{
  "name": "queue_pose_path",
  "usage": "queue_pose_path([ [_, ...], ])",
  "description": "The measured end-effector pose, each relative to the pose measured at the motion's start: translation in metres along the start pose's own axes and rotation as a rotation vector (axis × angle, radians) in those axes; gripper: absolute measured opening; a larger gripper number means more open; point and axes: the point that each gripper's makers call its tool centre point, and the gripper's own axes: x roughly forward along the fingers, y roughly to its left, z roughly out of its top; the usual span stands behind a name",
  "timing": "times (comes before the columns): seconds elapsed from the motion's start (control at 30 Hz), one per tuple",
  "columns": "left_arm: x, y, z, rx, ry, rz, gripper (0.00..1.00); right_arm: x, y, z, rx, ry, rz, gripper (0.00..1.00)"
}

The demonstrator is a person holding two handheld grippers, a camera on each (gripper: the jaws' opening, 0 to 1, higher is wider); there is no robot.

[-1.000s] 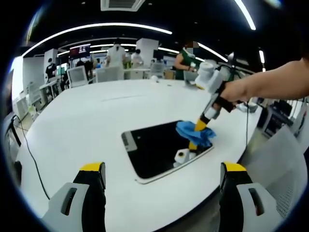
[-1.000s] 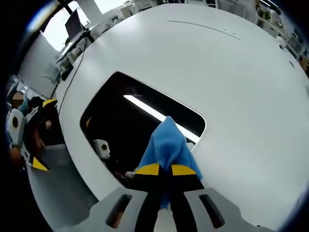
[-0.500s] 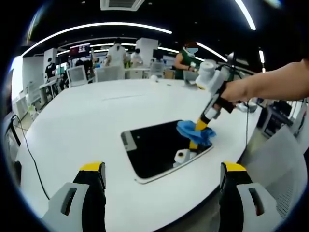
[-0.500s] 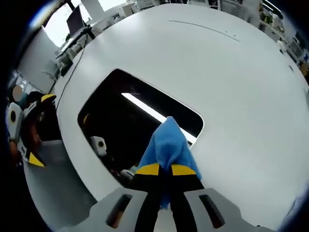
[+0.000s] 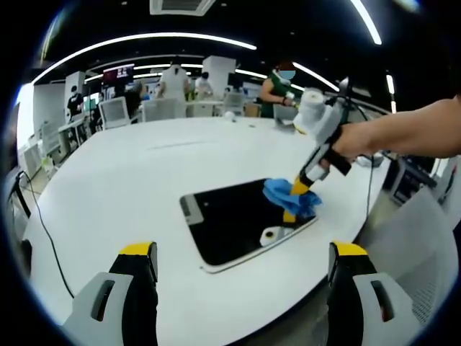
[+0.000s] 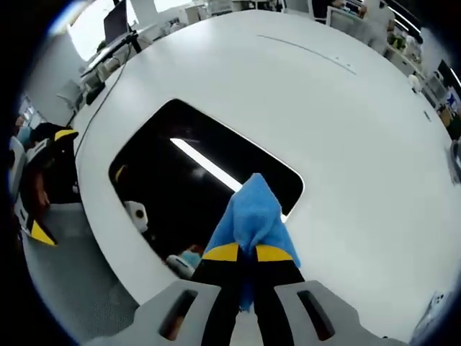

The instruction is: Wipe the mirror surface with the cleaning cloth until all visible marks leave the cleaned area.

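Left gripper view: we see the left gripper [image 5: 243, 268] spread wide, jaws yellow-tipped, holding nothing, above the smooth white round table [image 5: 115, 180]. The mirror [image 5: 241, 220], a flat dark rounded rectangle with a pale rim, lies near the table edge. The right gripper [image 5: 297, 189] presses the crumpled blue cleaning cloth [image 5: 288, 198] onto its far corner.

Right gripper view: right gripper [image 6: 240, 252] pinched tight on the soft, folded cleaning cloth [image 6: 252, 216], which touches the glossy mirror [image 6: 180, 173] reflecting a ceiling light strip.
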Motion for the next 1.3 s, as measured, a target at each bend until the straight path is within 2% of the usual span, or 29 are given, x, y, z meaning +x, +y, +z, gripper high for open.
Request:
queue_pose_path([
  [0.27, 0.000, 0.000, 0.000, -0.001, -0.001, 0.001, 0.99, 0.000, 0.001, -0.001, -0.012, -0.009, -0.036, 0.01],
  [1.3, 0.001, -0.001, 0.000, 0.004, 0.001, -0.011, 0.99, -0.008, 0.023, -0.025, 0.028, -0.036, -0.024, 0.01],
])
